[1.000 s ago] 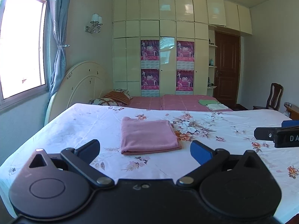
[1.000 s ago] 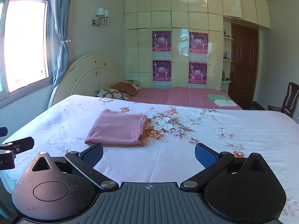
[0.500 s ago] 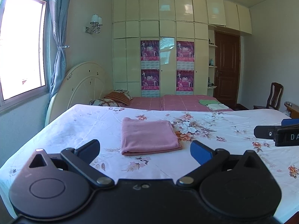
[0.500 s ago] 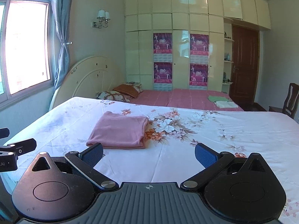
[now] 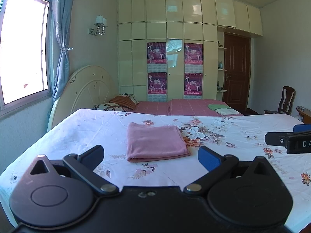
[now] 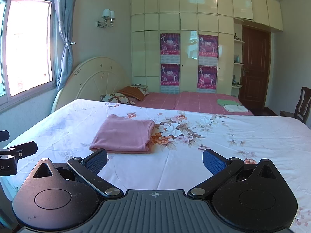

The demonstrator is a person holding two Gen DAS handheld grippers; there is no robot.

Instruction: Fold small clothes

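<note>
A window (image 5: 23, 52) with a tied blue curtain (image 5: 61, 44) fills the far left, and below it the flowered bed sheet (image 5: 81, 132) runs out to its left edge. The left gripper (image 5: 150, 158) hangs above the near edge of the sheet with its jaws spread wide and nothing between them; in the right wrist view its tip shows at the left border (image 6: 17, 151). Just beyond it, the pink folded cloth (image 5: 155, 140) lies flat on the sheet, left of the middle and well in from every edge, its thick fold toward the near side and its right edge touching the printed flower cluster (image 5: 196, 134). The right gripper (image 6: 154, 161) also hovers over the near edge, jaws spread and empty, apart from the cloth, which sits ahead and slightly left of it (image 6: 124, 134). Behind, pillows (image 5: 118, 104) lie at the left end of a pink bedspread (image 5: 186, 106), with a green and white folded stack (image 5: 223, 108) toward its right end. A wooden chair (image 5: 285, 101) stands at the far right.
</note>
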